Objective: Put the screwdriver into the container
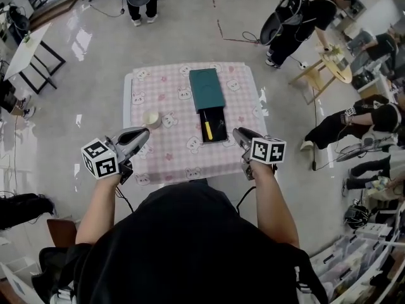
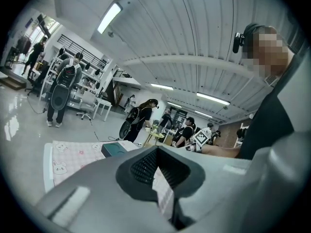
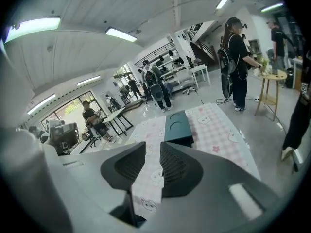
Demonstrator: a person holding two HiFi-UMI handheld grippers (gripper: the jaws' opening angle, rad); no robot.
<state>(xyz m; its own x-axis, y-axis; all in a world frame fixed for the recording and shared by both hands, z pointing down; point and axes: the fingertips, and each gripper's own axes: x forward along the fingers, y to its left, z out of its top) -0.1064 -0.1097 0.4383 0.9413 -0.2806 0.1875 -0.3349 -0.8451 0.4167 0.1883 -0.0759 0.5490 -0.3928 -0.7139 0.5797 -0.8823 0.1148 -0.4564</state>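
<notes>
The table [image 1: 166, 100] lies ahead of the 2 grippers. The teal container [image 1: 207, 88] stands ahead, between them. The left gripper [image 1: 144, 133] is empty, tips touching. The right gripper [image 1: 237, 132] is empty, jaws narrowly apart. The screwdriver [image 1: 207, 130] lies in the container's open drawer, just left of the right gripper.

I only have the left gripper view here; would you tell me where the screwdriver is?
Observer: In the head view, the yellow-handled screwdriver lies inside the open drawer of the container.
Operator: Thank you. Is the right gripper holding anything?
Observer: No. The right gripper has its jaws slightly apart, with only the cloth showing between them.
</notes>
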